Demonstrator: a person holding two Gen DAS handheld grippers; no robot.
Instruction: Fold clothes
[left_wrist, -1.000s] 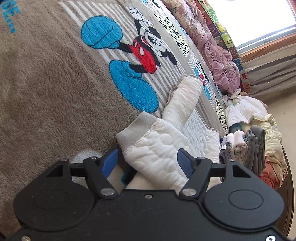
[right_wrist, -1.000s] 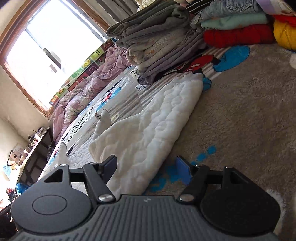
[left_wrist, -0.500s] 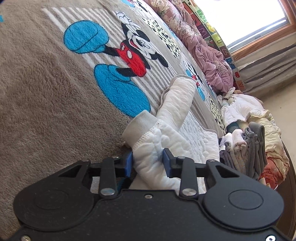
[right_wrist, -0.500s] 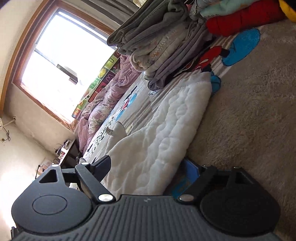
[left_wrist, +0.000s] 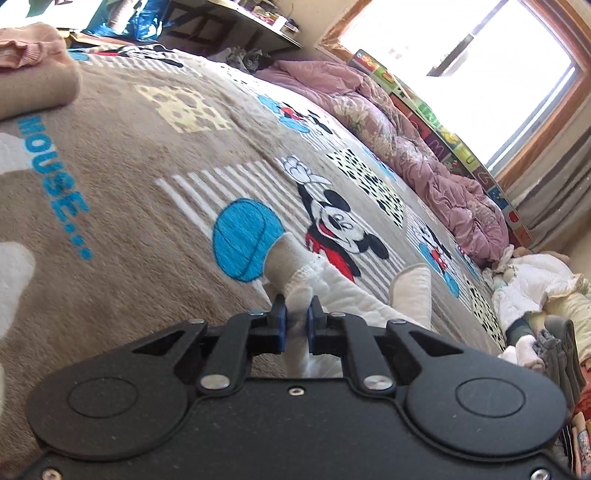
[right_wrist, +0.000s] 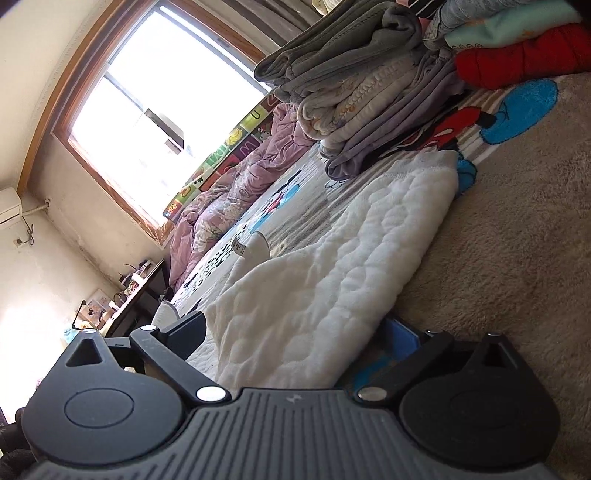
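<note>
- White quilted garment (right_wrist: 332, 280) lies spread on the Mickey Mouse blanket (left_wrist: 129, 192) covering the bed.
- The left gripper (left_wrist: 295, 321) has its blue-padded fingers (left_wrist: 281, 325) pinching the garment's grey-cuffed sleeve (left_wrist: 291, 273).
- The right gripper (right_wrist: 295, 339) has its fingers spread wide, straddling the garment's near edge.
- A stack of folded clothes (right_wrist: 369, 96) sits just beyond the garment.

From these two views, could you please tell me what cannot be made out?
- Left wrist view: how much of the white garment the left gripper has pinched; its black body hides the rest.
- Right wrist view: the garment's near edge, behind the right gripper.
- Label: too small to read.
</note>
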